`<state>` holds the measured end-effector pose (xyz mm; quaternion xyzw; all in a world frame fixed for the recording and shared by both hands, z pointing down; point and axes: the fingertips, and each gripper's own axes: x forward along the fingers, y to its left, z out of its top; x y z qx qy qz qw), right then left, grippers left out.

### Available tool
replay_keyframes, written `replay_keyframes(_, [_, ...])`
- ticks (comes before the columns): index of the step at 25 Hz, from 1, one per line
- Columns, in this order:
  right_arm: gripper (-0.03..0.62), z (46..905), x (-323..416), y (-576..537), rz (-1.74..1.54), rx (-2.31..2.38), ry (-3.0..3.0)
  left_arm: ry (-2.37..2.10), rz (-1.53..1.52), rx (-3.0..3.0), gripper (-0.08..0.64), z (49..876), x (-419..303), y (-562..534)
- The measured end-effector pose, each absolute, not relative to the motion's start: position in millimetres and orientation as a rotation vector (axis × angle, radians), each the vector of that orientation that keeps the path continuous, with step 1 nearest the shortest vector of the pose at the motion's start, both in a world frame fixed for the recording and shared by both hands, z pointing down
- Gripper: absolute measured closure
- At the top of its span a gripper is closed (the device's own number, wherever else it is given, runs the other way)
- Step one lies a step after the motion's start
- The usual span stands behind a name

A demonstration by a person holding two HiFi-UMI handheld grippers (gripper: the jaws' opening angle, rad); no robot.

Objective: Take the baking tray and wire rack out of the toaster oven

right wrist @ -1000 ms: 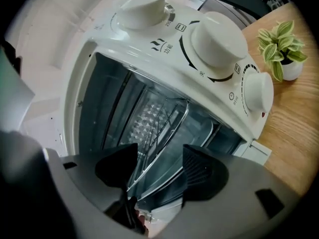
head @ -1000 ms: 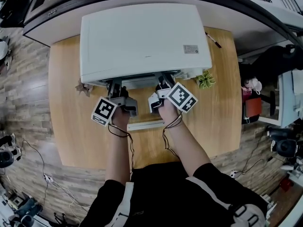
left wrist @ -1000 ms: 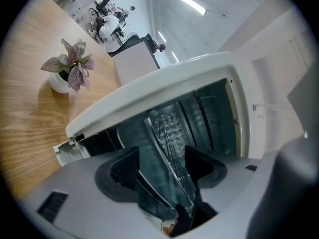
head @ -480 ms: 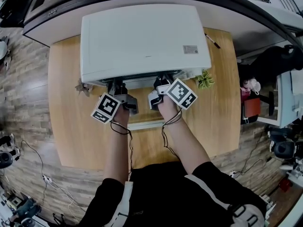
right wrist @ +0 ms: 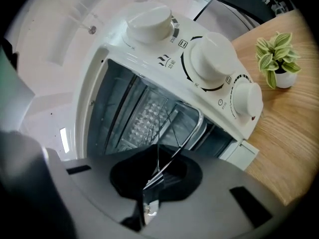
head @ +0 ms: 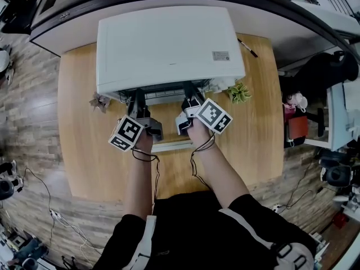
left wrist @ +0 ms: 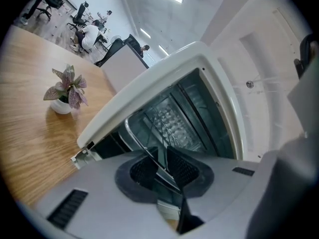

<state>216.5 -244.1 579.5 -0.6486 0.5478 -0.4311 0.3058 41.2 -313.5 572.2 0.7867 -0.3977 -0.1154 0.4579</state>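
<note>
though unseen overhead, jaws (both pairs) clamp the wire rack (right wrist: 158,133).

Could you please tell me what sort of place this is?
Probably an open-plan office or lab, not a kitchen: office chairs stand beyond the wooden table, cables trail across the floor.
</note>
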Motion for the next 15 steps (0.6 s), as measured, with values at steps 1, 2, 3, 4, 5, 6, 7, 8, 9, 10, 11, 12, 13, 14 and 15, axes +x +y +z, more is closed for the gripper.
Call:
replay_keyframes(1, [0.572, 579, 215, -242, -1.143, -1.716, 1.450, -0.981, -0.288, 1.936, 0.492, 572, 40, -311])
replay_keyframes(2, [0.572, 579, 214, -240, -1.142, -1.715, 1.451, -0.982, -0.293, 1.933, 0.492, 572, 39, -309])
replay_keyframes(3, [0.571, 579, 213, -237, -1.138, -1.715, 1.452, -0.983, -0.300, 1.929, 0.492, 572, 37, -307])
replay_keyframes(4, [0.567, 579, 213, -235, -1.133, -1.716, 1.449, -0.985, -0.305, 1.924, 0.492, 573, 36, -305])
replay_keyframes(5, [0.560, 580, 214, -231, -1.128, -1.713, 1.437, -0.985, -0.310, 1.919, 0.492, 573, 36, -303])
replay_keyframes(6, [0.547, 580, 216, -228, -1.125, -1.705, 1.415, -0.985, -0.312, 1.915, 0.492, 573, 35, -301])
replay_keyframes(7, [0.517, 581, 218, -225, -1.126, -1.689, 1.389, -0.984, -0.315, 1.912, 0.492, 573, 35, -301])
replay_keyframes(8, [0.493, 583, 220, -223, -1.131, -1.671, 1.366, -0.984, -0.318, 1.909, 0.494, 572, 35, -301])
replay_keyframes(9, [0.488, 584, 220, -222, -1.137, -1.656, 1.353, -0.984, -0.321, 1.906, 0.494, 572, 35, -301])
replay_keyframes(10, [0.495, 584, 220, -221, -1.142, -1.645, 1.350, -0.985, -0.322, 1.903, 0.494, 571, 34, -301])
replay_keyframes(11, [0.496, 584, 220, -222, -1.142, -1.639, 1.353, -0.988, -0.321, 1.901, 0.494, 572, 34, -301])
replay_keyframes(12, [0.513, 583, 219, -222, -1.139, -1.634, 1.359, -0.991, -0.320, 1.899, 0.494, 572, 34, -300])
replay_keyframes(13, [0.533, 581, 218, -223, -1.133, -1.630, 1.365, -0.993, -0.321, 1.897, 0.494, 572, 34, -300])
replay_keyframes(14, [0.557, 579, 218, -223, -1.128, -1.628, 1.369, -0.995, -0.323, 1.896, 0.494, 573, 34, -300])
replay_keyframes(15, [0.579, 578, 217, -224, -1.124, -1.628, 1.371, -0.997, -0.326, 1.895, 0.494, 572, 33, -299])
